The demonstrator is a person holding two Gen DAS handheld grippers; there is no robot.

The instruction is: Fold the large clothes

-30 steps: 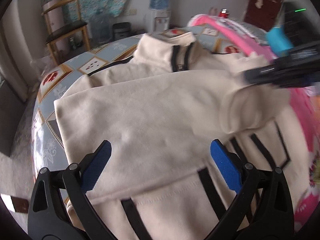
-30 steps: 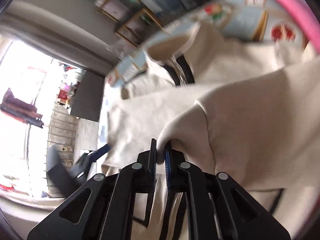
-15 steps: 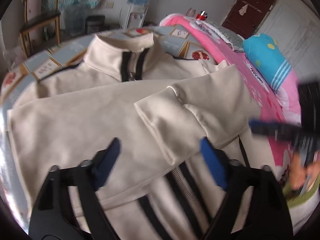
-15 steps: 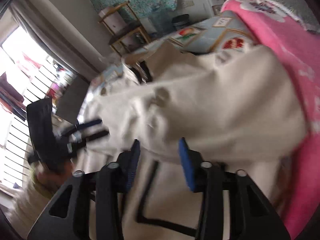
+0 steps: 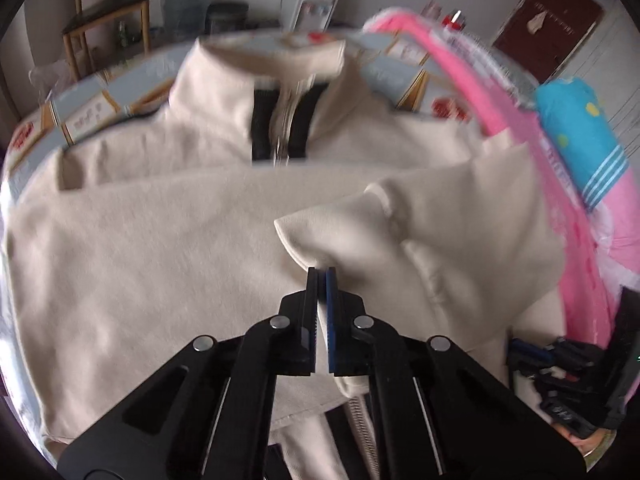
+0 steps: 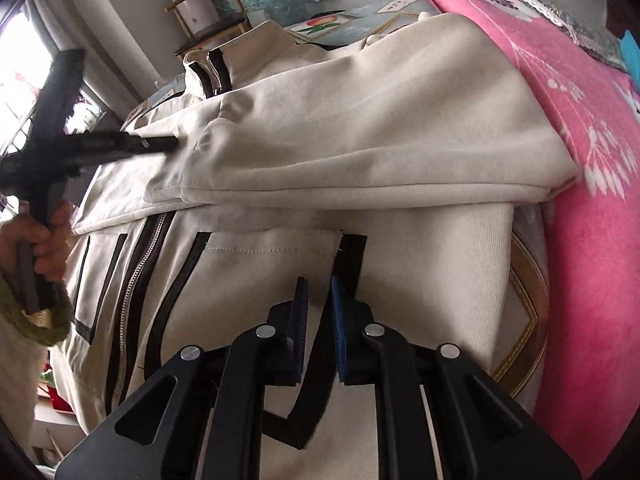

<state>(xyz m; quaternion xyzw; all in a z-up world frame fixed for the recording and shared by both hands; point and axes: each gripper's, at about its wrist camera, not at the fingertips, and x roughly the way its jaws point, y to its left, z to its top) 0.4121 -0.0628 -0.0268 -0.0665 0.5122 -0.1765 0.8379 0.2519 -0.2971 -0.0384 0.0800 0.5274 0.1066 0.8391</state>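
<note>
Left tool (image 5: 321,274) pinches the cream jacket's (image 5: 140,264) folded sleeve cuff (image 5: 316,240); right tool (image 6: 319,286) hovers slightly parted.

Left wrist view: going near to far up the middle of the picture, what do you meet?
Left claw shut on the sleeve cuff → folded cream sleeve across the chest → black zipper placket → jacket collar → patterned bed cover → water dispenser at the wall.

Pink blanket (image 6: 580,128) crowds the jacket's (image 6: 360,120) right edge.
</note>
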